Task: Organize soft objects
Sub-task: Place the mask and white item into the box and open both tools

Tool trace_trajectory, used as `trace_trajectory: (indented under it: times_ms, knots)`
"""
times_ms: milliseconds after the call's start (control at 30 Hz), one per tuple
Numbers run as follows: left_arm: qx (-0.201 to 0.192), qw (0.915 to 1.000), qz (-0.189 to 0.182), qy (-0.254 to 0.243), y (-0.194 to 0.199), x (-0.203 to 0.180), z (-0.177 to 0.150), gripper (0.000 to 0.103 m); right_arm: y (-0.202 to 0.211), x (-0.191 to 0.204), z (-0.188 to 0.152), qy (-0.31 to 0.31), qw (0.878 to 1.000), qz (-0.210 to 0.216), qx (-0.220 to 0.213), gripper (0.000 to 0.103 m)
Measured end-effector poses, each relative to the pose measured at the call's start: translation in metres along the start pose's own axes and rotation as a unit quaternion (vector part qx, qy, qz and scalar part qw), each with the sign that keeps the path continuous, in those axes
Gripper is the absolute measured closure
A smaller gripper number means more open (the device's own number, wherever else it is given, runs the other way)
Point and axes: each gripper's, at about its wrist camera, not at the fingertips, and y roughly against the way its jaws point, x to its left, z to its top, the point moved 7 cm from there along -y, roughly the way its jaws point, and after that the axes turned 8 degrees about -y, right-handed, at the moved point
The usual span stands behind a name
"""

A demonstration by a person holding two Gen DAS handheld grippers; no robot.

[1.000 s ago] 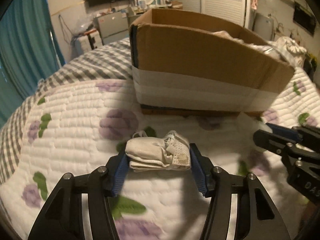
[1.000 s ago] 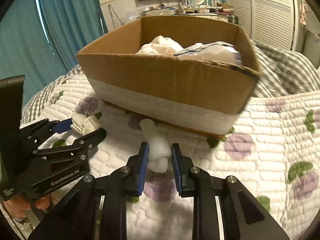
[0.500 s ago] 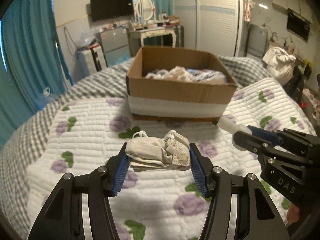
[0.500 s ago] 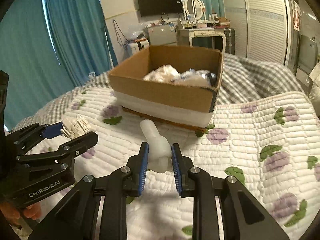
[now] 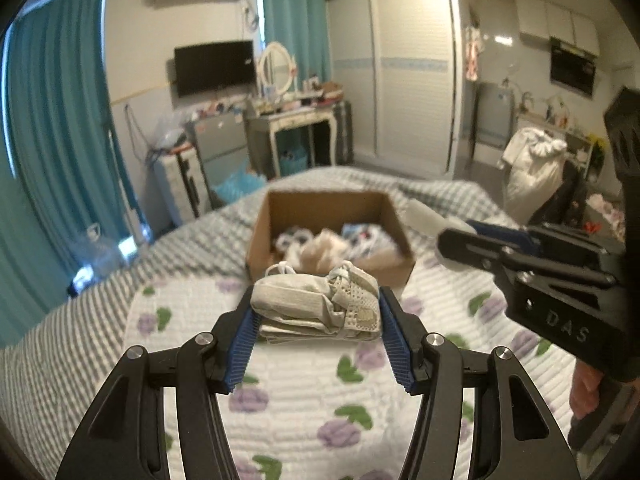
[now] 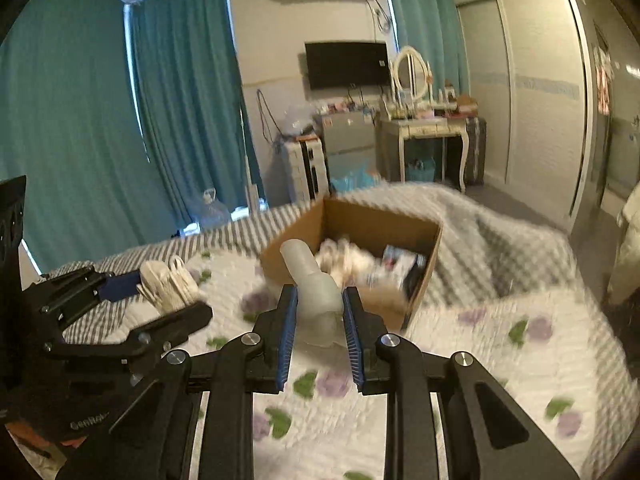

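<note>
both loads are clear of the quilt (image 5: 304, 396), the left gripper (image 5: 316, 316) clamped on a folded cloth (image 5: 312, 304) and the right gripper (image 6: 319, 312) on a white roll (image 6: 310, 280), so carry each over the box (image 5: 260, 236) before releasing.

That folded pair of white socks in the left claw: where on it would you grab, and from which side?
Across its short width, the way the left claw has it: one pad on each side of the folded sock bundle, near the middle, coming in level along its length. The bundle is a flat stack of layers, so squeezing the sides probably keeps the folds together, whereas pinching one loose cuff would likely let it unroll.
</note>
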Motion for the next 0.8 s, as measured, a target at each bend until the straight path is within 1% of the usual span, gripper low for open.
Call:
trace_trajectory:
  times_ms: [100,167,200,367,433,600,700,800]
  knots:
    - [-0.02,0.9998,-0.009,0.003,-0.004,0.003,0.022,0.047,0.004,-0.002,0.032,0.013,1.0,0.001,-0.027,0.08]
    - [-0.026,0.9996,-0.01,0.004,-0.014,0.006,0.035,0.047,0.001,-0.004,0.048,0.015,0.999,0.004,-0.036,0.08]
    - [-0.028,0.9996,-0.009,0.003,-0.019,0.008,0.041,0.047,-0.003,-0.006,0.059,0.017,0.999,0.005,-0.041,0.08]
    - [-0.033,0.9994,0.004,-0.004,-0.059,0.022,0.069,0.047,-0.029,-0.01,0.092,0.036,0.998,0.0,-0.051,0.08]
    - [-0.033,0.9994,0.011,-0.005,-0.079,0.03,0.077,0.047,-0.051,-0.015,0.104,0.04,0.998,-0.003,-0.048,0.08]
    - [-0.012,0.9996,0.023,0.01,-0.139,0.055,0.086,0.047,-0.111,-0.035,0.121,0.011,1.0,0.009,-0.025,0.08]
    - [0.004,0.9996,0.026,0.011,-0.17,0.062,0.082,0.047,-0.156,-0.048,0.12,-0.002,1.0,0.019,0.004,0.08]
    - [0.028,0.999,0.035,0.008,-0.204,0.064,0.069,0.047,-0.198,-0.063,0.111,-0.012,1.0,0.007,0.028,0.08]
